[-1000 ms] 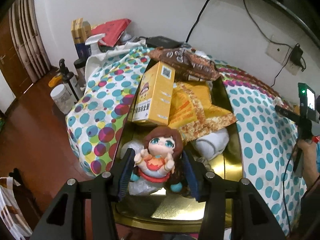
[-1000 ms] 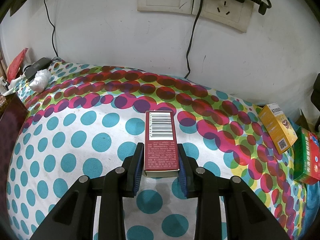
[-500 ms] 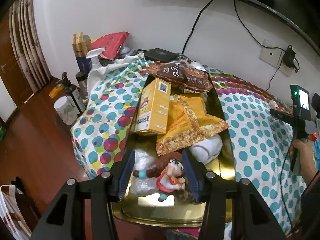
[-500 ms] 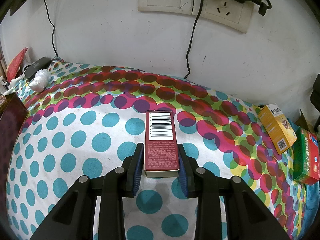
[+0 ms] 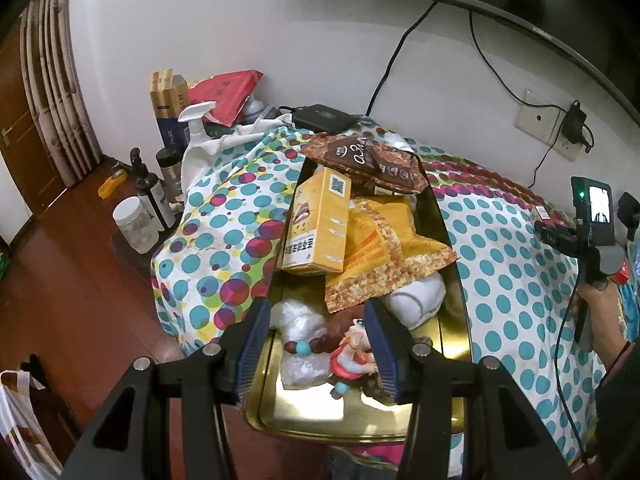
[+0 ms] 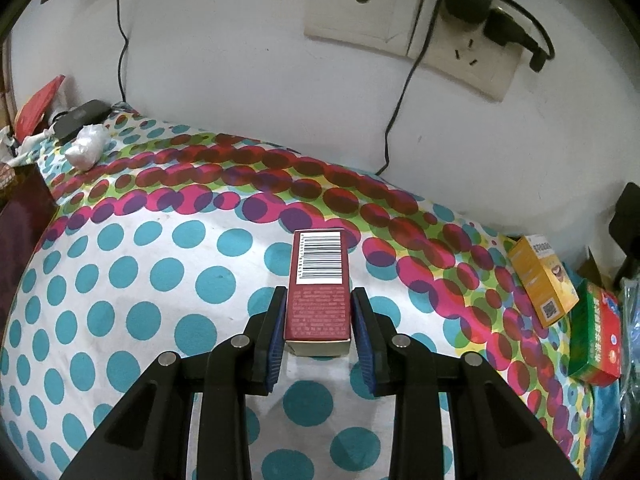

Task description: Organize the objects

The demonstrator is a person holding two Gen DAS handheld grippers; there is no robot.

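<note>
Doll (image 5: 352, 354) in the gold tray (image 5: 454, 320): face and right side hidden behind the right finger of the left gripper (image 5: 318, 346). White plush (image 5: 418, 300): far part buried under the orange snack bags (image 5: 384, 256). Green-and-red box (image 6: 596, 334): print too blurred to read. Small print on the red box (image 6: 319, 292) between the fingers of the right gripper (image 6: 319, 330): illegible. Dark box (image 6: 22, 208) at far left: cut off by the frame edge.

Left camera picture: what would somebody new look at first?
Probably the little red-haired doll, lying on its side at the near end of the shiny gold metal tray, between the open left gripper fingers. Behind it lean a tall yellow cardboard box and crinkly snack bags, all on a bright polka-dot cloth.
</note>
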